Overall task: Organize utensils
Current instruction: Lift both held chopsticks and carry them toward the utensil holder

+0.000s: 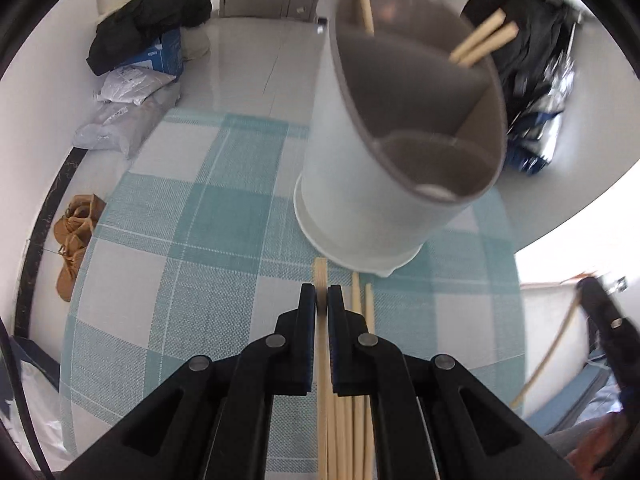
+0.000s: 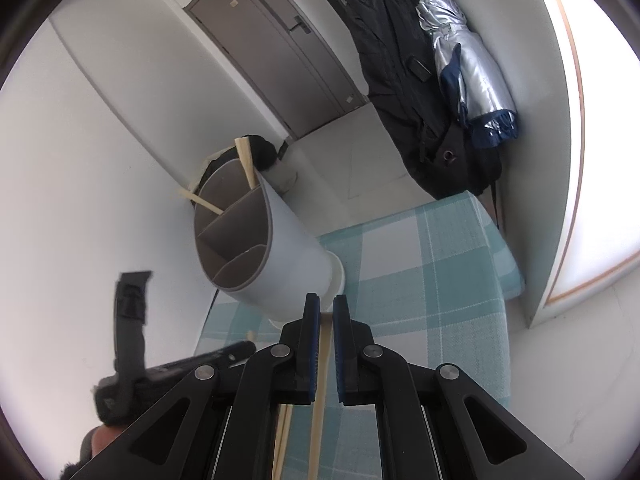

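Both grippers, left and right, each pinching one chopstick. Mid-pickup; next I aim tips into holder, already holding some.

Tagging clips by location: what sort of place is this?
Likely a home's entryway: a door, a hanging coat and umbrella, boots on the floor beside a plaid-clothed table.
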Tool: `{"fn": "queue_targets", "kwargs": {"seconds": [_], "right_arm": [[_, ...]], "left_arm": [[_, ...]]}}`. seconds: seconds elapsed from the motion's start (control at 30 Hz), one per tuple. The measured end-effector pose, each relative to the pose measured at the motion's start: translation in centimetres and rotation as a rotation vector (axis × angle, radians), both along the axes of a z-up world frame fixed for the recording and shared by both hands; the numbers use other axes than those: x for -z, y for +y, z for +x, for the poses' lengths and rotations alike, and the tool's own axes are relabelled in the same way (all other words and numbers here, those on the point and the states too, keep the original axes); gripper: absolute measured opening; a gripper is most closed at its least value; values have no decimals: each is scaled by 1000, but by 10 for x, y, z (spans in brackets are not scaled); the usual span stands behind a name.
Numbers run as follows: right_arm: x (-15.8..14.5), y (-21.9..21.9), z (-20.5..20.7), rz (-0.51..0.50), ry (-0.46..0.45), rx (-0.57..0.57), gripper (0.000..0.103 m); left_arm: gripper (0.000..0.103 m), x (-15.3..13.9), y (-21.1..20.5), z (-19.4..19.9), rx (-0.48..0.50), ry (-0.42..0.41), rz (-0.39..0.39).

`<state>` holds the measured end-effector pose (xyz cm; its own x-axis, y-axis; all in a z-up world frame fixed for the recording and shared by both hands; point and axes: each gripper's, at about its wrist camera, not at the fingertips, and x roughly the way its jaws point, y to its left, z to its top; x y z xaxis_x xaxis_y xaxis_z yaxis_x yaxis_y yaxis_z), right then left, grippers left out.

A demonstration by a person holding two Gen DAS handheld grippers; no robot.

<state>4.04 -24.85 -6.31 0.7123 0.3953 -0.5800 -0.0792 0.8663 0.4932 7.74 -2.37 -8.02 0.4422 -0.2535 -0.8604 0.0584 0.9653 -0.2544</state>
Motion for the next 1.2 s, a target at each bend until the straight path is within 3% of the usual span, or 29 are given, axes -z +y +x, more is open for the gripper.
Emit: {"fn": "queue_targets", "kwargs": {"seconds": [0.13,0.3,0.5,0.87,1.2], "right_arm": [[-7,8,-9,-22,-33,-13,6],[-22,30,-28,-97,-122,-64,6],[-36,48,-46,-169,-197,-82,6],[-52,77,-69,-273,-319,-141,6],[-57,83,-74,-303,-335,-149,6]], "left_arm": [[2,-26,2,-19,-5,-92,-52],[2,-55,-2,-41,24,-203,-47],[2,-64,18,-37,74,-286,-59],[2,-81,29,-59,118,-339,-85],[2,-93,17,-67,187,-363,-65]]}}
